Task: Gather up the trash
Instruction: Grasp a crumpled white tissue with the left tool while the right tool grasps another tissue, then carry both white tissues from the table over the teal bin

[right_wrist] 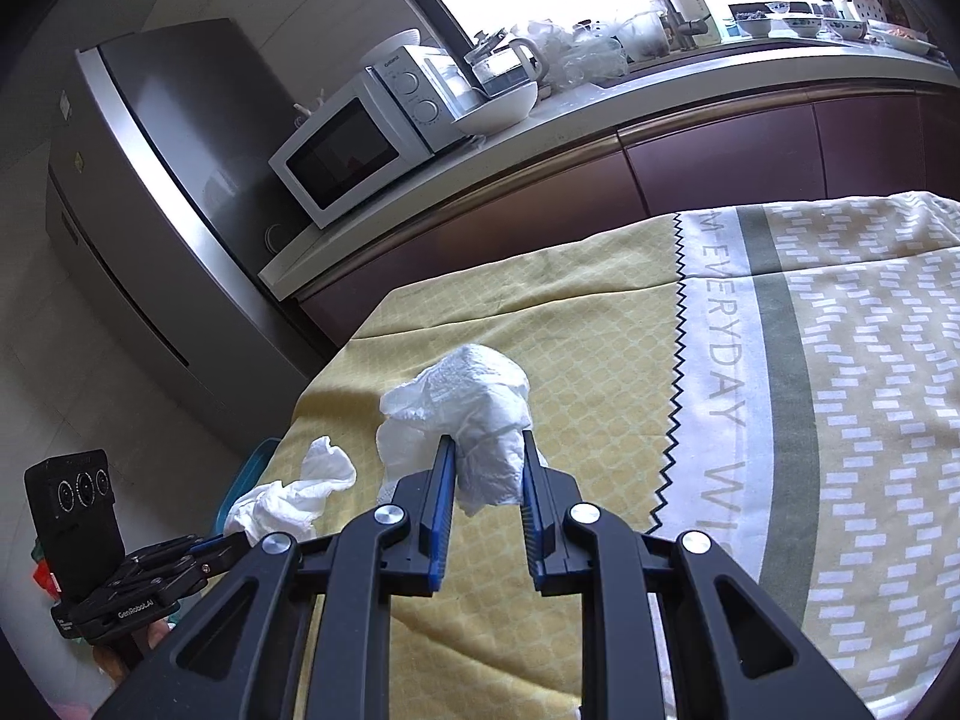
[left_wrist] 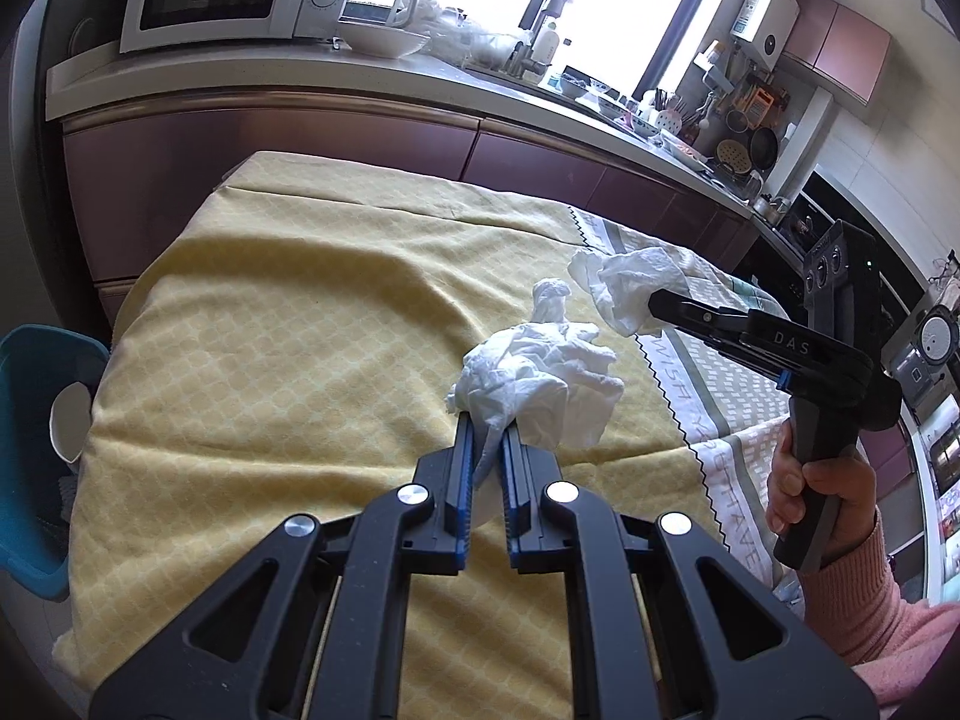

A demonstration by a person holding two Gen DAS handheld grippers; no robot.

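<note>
Your first crumpled white tissue point(left_wrist: 540, 384): loose wad, frame centre, pinched at lower edge between blue pads. Your second crumpled white tissue point(right_wrist: 474, 420): compact wad, centre frame, raised above yellow cloth, clamped between pads.

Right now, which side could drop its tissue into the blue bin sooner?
Probably left: the left hand-held gripper grips its tissue nearer the blue bin.

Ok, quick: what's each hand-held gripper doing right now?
Left hand-held gripper: shut on a crumpled tissue.
Right hand-held gripper: shut on a second tissue wad, above the yellow tablecloth.
</note>
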